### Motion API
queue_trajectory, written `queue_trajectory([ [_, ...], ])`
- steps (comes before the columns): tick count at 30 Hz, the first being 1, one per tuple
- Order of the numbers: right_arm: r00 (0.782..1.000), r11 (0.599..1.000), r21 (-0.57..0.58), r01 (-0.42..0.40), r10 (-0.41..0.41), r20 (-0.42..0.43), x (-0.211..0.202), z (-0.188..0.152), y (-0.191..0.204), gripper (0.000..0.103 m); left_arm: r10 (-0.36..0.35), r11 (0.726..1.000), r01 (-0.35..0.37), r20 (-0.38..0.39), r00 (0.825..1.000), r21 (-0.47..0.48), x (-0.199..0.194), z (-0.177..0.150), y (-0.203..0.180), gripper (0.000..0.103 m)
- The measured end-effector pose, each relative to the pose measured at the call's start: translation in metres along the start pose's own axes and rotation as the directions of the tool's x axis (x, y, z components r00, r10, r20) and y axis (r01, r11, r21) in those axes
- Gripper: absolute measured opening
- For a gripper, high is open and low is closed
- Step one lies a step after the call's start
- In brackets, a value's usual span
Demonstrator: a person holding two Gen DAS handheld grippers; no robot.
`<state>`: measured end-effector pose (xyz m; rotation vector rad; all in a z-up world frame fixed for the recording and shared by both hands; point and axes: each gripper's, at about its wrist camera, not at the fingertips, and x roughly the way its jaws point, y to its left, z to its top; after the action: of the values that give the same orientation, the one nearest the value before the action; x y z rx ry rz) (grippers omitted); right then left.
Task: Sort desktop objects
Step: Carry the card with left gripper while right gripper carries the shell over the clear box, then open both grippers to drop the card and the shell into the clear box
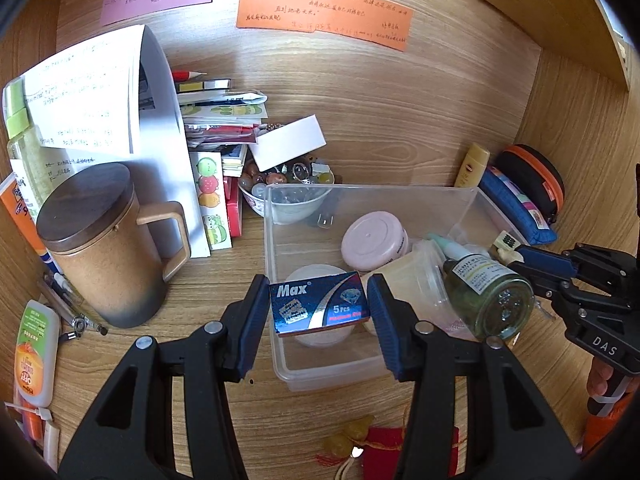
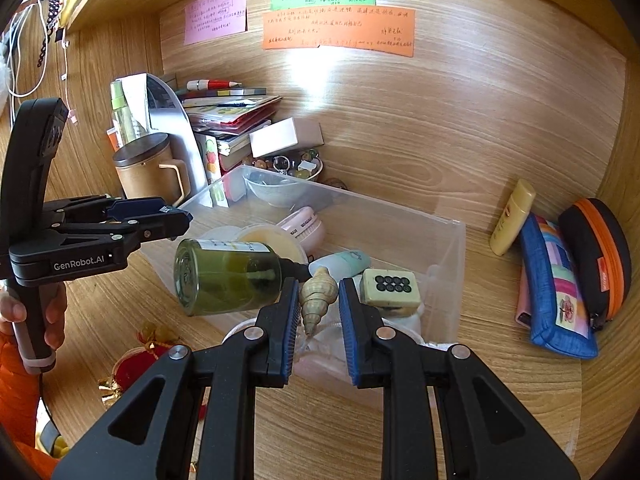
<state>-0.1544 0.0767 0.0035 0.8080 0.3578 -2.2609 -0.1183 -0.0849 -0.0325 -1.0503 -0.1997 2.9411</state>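
My left gripper [image 1: 318,312] is shut on a blue "Max" razor-blade box [image 1: 319,308] and holds it above the near end of a clear plastic bin [image 1: 372,194]. My right gripper [image 2: 319,300] is shut on a beige spiral seashell [image 2: 316,294] above the same bin [image 2: 448,248]. In the bin lie a green glass bottle [image 2: 224,278], a pink round jar [image 1: 372,242], a yellowish lidded tub [image 2: 268,240], a mint tube [image 2: 346,262] and a mahjong tile [image 2: 390,286]. The right gripper also shows at the right of the left wrist view [image 1: 516,252].
A brown lidded mug [image 1: 108,248] and a stack of papers and books [image 1: 224,120] stand left of the bin. A bowl of beads [image 1: 284,184] sits behind it. A yellow tube [image 2: 512,216], blue pouch [image 2: 556,300] and orange-trimmed case [image 2: 600,256] lie right. A red pouch [image 1: 384,440] lies in front.
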Motion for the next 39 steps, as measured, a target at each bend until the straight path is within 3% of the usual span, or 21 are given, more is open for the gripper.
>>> queue_trajectory([
  [19, 1.000, 1.000, -0.006, -0.011, 0.011, -0.027, 0.020, -0.001, 0.001, 0.018, 0.037, 0.998, -0.036, -0.009, 0.999, 0.051, 0.013, 0.004, -0.007, 0.050],
  [21, 1.000, 1.000, -0.014, -0.009, 0.009, -0.021, 0.019, 0.000, 0.002, 0.018, 0.049, 0.998, -0.048, -0.012, 0.999, 0.050, 0.013, 0.004, -0.006, 0.057],
  [26, 1.000, 0.999, -0.033, 0.004, -0.004, -0.001, 0.012, 0.002, 0.005, 0.018, 0.060, 0.997, -0.059, -0.017, 0.998, 0.043, 0.012, 0.003, -0.003, 0.058],
  [30, 1.000, 0.999, -0.035, 0.016, -0.016, 0.008, 0.007, 0.003, 0.006, 0.018, 0.076, 0.996, -0.076, -0.001, 0.997, 0.050, 0.007, 0.004, -0.003, 0.067],
  [33, 1.000, 0.999, -0.032, 0.020, -0.020, 0.007, 0.005, 0.003, 0.005, 0.019, 0.087, 0.994, -0.087, 0.007, 0.996, 0.059, 0.003, 0.004, -0.003, 0.068],
  [35, 1.000, 0.999, -0.031, 0.028, -0.027, 0.009, 0.002, 0.002, 0.005, 0.022, 0.092, 0.994, -0.093, 0.010, 0.996, 0.058, 0.001, 0.004, -0.002, 0.070],
  [39, 0.998, 0.998, -0.033, 0.051, -0.051, 0.024, -0.006, 0.000, 0.006, 0.040, 0.102, 0.993, -0.103, 0.013, 0.995, 0.056, -0.004, 0.002, -0.003, 0.074],
])
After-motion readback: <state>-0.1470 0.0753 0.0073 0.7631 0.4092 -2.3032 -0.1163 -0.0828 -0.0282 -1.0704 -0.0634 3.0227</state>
